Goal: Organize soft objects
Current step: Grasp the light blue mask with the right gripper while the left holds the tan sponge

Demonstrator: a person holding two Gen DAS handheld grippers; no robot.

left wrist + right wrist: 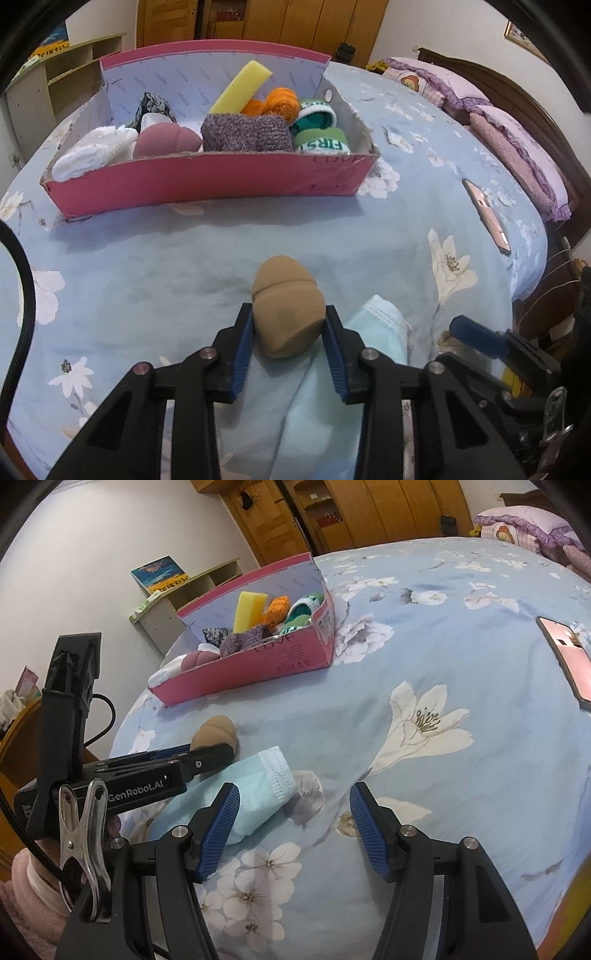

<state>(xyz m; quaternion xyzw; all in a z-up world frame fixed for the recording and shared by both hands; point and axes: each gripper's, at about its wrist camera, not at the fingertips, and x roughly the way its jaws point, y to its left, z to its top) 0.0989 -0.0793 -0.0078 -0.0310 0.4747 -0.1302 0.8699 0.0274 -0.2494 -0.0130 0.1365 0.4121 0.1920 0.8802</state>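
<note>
We have the left gripper (289,325) pinched on the tan sponge (286,310) to carry it to the pink box (207,177), while our right gripper (293,825) hangs wide and empty beside the face mask (255,794).

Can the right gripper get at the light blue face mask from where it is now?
Probably yes. The right gripper is open and empty, and the face mask lies just ahead by its left finger. The left gripper, closed on the tan sponge, crowds the mask's far end.
</note>
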